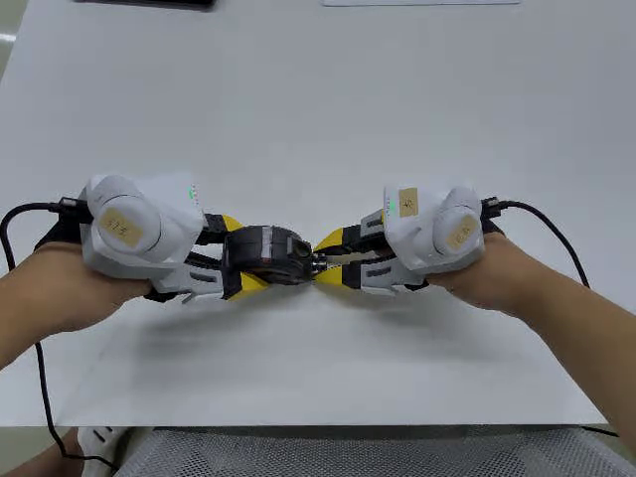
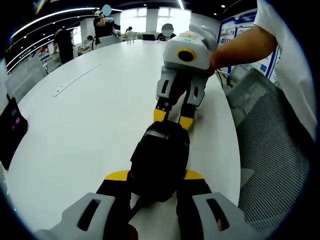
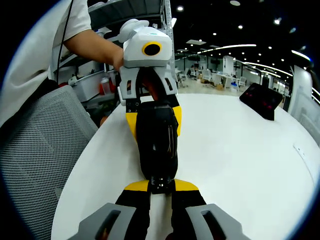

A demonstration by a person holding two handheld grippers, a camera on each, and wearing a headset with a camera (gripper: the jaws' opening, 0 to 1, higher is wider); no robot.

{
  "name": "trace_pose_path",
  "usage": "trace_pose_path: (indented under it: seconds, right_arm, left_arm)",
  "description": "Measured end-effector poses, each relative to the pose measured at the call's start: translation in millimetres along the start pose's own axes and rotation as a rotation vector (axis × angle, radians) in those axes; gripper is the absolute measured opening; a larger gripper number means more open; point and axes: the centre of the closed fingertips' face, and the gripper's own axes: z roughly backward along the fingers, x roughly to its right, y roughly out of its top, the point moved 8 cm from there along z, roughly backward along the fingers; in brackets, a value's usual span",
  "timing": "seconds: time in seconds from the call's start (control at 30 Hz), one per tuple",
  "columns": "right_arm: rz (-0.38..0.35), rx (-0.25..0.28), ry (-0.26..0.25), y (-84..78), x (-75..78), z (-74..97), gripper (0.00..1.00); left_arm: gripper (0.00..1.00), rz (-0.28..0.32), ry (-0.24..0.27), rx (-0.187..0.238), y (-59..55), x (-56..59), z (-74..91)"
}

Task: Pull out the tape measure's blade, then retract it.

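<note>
A black tape measure (image 1: pixel 266 254) lies on the white table (image 1: pixel 328 109) between both grippers. My left gripper (image 1: pixel 237 255) is shut on its case (image 2: pixel 159 161), with a yellow-tipped finger on each side of it. My right gripper (image 1: pixel 322 256) faces it from the right and is shut on the blade's end hook (image 3: pixel 161 184) at the mouth of the case (image 3: pixel 157 140). No length of blade shows between the case and the right fingertips. In the left gripper view the right gripper (image 2: pixel 173 118) meets the case's far end.
A dark device (image 3: pixel 263 100) rests on the table's far side. A mesh chair (image 2: pixel 272 165) stands at the near table edge. A black cable (image 1: pixel 35 338) hangs from the left gripper and another cable (image 1: pixel 547 231) from the right. People stand in the background.
</note>
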Motion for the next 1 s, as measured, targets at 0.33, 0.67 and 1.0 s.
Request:
trace_pose_path:
  seconds: [0.33, 0.67, 1.0]
  right_arm:
    - [0.015, -0.019, 0.008, 0.8, -0.7, 1.7, 0.11]
    - [-0.011, -0.009, -0.004, -0.9, -2.5, 4.0, 0.11]
    - [-0.008, -0.023, 0.006, -2.6, -5.3, 8.4, 0.11]
  left_arm:
    - [0.29, -0.016, 0.0, -0.01, 0.3, 0.5, 0.4]
    - [0.29, -0.021, -0.002, -0.012, 0.5, 0.3, 0.0]
    - [0.29, -0.037, 0.001, -0.021, 1.7, 2.2, -0.7]
